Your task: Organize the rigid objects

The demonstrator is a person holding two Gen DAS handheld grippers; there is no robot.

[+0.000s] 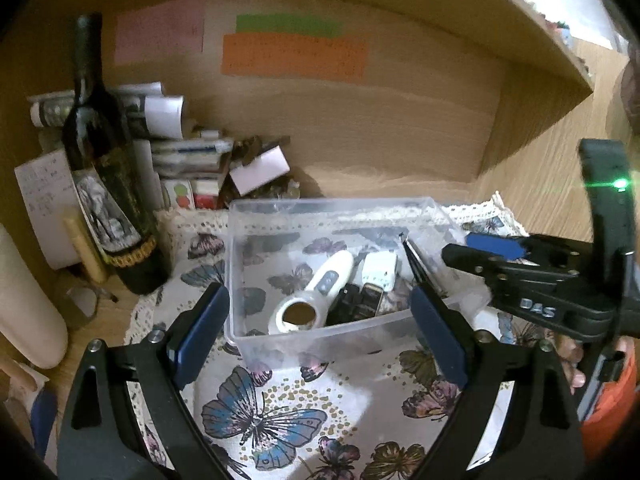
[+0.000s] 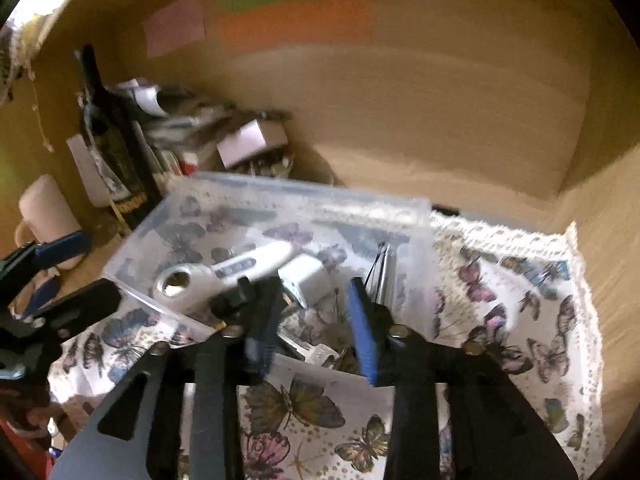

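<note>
1. My left gripper [image 1: 320,332] has its jaws spread wide, with nothing between the blue pads [image 1: 200,328].
2. My right gripper [image 2: 316,328] also has its jaws parted, with a narrower gap; nothing is pinched between its pads [image 2: 362,332].
3. From the left wrist I see the right gripper [image 1: 492,252] off beyond my right jaw, its tips pointing leftward.
4. From the right wrist the left gripper [image 2: 60,280] sits out past my left jaw, low and to the side.
5. The right hand [image 1: 574,360] shows only as fingertips behind the right gripper's body.
</note>
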